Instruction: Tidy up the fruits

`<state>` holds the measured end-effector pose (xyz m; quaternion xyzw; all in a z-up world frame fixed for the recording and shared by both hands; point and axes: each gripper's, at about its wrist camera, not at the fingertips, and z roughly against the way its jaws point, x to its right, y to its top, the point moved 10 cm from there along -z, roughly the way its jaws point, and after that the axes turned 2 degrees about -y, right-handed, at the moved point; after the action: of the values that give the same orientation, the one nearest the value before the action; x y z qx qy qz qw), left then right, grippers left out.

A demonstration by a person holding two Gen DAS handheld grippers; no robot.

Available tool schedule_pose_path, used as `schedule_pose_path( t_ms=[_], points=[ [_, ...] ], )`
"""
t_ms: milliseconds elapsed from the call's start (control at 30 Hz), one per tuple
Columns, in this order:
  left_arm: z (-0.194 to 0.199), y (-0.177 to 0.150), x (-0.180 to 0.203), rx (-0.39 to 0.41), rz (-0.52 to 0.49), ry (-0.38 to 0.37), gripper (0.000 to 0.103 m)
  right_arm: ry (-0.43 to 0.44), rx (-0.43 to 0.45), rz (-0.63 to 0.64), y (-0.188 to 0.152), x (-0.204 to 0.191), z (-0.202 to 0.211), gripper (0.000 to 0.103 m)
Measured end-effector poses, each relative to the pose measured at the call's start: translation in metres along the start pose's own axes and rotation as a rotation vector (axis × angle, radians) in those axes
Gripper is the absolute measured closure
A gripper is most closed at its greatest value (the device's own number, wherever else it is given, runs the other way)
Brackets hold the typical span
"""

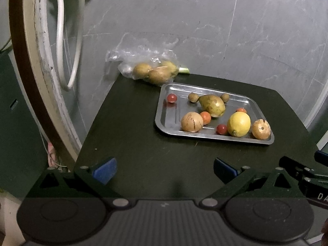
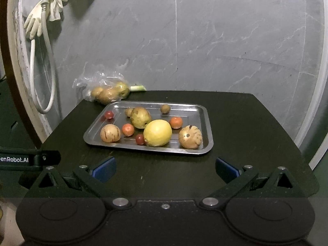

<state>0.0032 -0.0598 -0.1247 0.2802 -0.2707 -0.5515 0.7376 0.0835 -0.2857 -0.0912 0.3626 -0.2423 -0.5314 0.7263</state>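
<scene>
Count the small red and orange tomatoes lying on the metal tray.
4. One red at the far left corner, one orange left of the lemon, one red touching the lemon's near left, one orange behind it. None seem hidden.

Left claw (image 1: 164, 170) and right claw (image 2: 165, 169) both gape wide, empty.

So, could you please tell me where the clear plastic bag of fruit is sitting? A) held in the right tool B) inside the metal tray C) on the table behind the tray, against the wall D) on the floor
C: the plastic bag rests on the table behind the metal tray, at the wall.
</scene>
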Motion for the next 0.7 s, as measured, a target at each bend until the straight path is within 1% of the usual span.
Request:
schedule_pose_path(
  t_ms=[700],
  points=[
    [-0.0019, 0.0000, -0.0067, -0.006, 0.008, 0.003, 0.001, -0.008, -0.024, -0.006, -0.0034, 0.0016, -0.0052, 0.001]
  ],
)
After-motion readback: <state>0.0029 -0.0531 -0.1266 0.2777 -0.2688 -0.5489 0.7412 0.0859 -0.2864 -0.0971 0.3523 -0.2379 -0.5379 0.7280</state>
